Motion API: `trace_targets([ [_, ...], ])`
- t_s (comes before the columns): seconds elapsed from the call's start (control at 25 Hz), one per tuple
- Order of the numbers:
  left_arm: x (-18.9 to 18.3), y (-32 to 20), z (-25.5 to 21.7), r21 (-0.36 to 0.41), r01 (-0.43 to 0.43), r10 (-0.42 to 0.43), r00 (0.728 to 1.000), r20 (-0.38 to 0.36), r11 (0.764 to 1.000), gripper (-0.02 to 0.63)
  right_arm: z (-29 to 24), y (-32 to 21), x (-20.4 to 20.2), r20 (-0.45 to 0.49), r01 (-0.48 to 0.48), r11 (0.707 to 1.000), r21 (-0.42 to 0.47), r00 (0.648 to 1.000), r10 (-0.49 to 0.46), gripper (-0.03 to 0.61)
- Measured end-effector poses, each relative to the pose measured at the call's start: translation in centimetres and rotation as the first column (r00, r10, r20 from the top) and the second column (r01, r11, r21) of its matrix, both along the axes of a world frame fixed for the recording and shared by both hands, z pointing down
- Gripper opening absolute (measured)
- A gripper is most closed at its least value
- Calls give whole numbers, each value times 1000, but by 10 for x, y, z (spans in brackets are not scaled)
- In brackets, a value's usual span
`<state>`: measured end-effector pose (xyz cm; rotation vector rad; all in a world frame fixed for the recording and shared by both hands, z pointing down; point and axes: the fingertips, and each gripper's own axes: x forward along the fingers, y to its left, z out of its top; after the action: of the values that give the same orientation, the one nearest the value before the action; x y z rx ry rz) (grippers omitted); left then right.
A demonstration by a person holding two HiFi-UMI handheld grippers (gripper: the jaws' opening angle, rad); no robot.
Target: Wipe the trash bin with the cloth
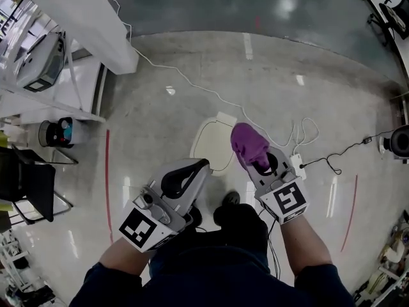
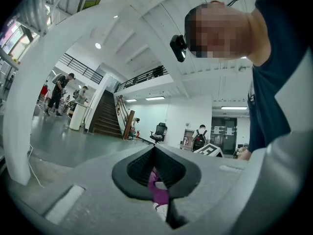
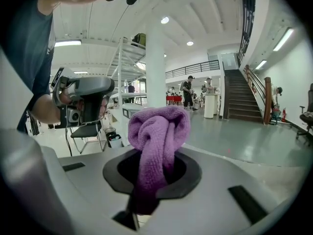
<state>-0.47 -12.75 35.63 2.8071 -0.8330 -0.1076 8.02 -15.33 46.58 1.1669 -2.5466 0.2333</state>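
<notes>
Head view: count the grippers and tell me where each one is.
2. The left gripper is at lower left, its jaws together with nothing held. The right gripper is at lower right, shut on the purple cloth.

Head view steeply down over left tool (image 1: 202, 167), right tool (image 1: 250, 162); tool views upward, shared staircase (image 2: 102, 115).

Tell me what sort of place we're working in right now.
Probably a large open workshop or lab hall, indoors. It has a wide polished floor, a staircase at the far side, and a railed mezzanine running above the ground level.
</notes>
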Motion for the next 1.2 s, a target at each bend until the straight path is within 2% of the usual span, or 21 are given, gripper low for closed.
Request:
trace_targets([
  [0.44,3,-27,103,14,-23,23,1000,5,1000,-2,123,-29,-6,-32,15,1000,-27,999,-16,67],
  [0.84,7,-61,202,44,-30,29,1000,12,999,-2,223,-70,-3,-50,29,999,-12,998,-30,67],
  [1.2,-9,-67,283,75,-20,17,999,29,997,-2,308,-87,-21,-87,69,998,3,994,-68,67],
])
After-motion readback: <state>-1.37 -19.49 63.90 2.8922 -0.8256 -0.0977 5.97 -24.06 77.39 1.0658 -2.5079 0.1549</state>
